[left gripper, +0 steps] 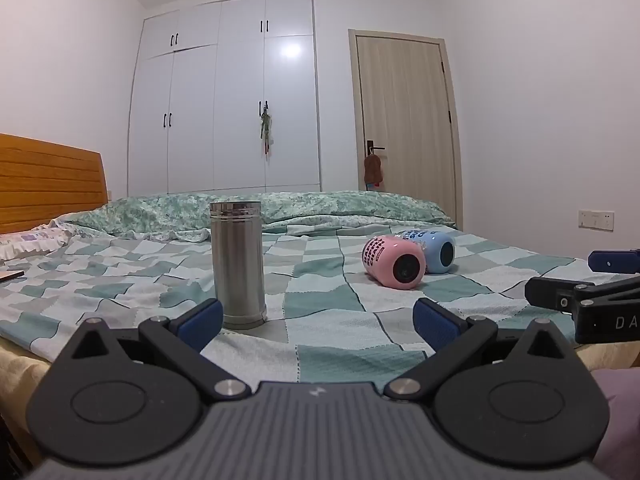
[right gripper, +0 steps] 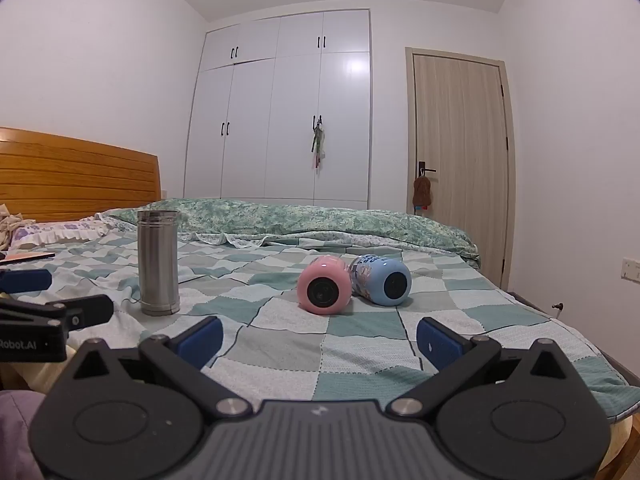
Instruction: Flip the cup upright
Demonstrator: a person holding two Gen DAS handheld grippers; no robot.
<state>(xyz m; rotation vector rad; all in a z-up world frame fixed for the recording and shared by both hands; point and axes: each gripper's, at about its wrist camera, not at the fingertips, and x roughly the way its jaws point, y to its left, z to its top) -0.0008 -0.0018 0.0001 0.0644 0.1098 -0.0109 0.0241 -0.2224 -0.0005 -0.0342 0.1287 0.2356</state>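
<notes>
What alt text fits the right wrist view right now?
Pink cup and blue cup lie on their sides, side by side on a checked bedspread, ahead of the open, empty right gripper. A steel flask stands upright at left.

Left gripper (left gripper: 318,320): jaws spread wide, blue pads (left gripper: 202,322) well apart, nothing between them, low over the near edge of the bed. Right gripper (right gripper: 320,336): same pose, jaws wide, blue pads (right gripper: 438,344) apart, empty, also at the near edge. Both level and pointing forward, side by side; each shows at the edge of the other's view.
</notes>
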